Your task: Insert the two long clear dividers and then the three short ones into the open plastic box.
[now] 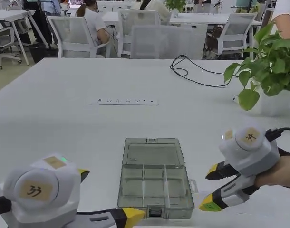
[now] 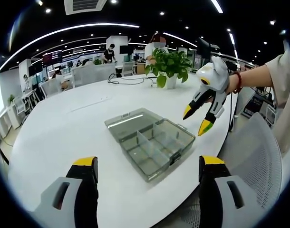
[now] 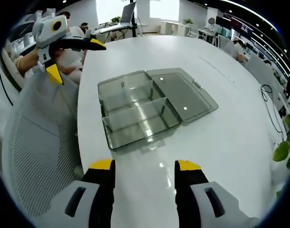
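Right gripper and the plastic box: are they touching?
Apart. The right gripper view shows bare table between the open right gripper and the plastic box.

White desks (image 1: pixel 202 19), mesh chairs (image 1: pixel 149 45) (also white), striplights (image 2: pixel 88 26)

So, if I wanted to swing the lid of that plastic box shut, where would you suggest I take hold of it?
Probably the far edge of the lid, opposite the hinge, by its small tabs. It lies flat on the table behind the tray, so only that free edge offers a lip; come in low from the far side, one jaw under it.
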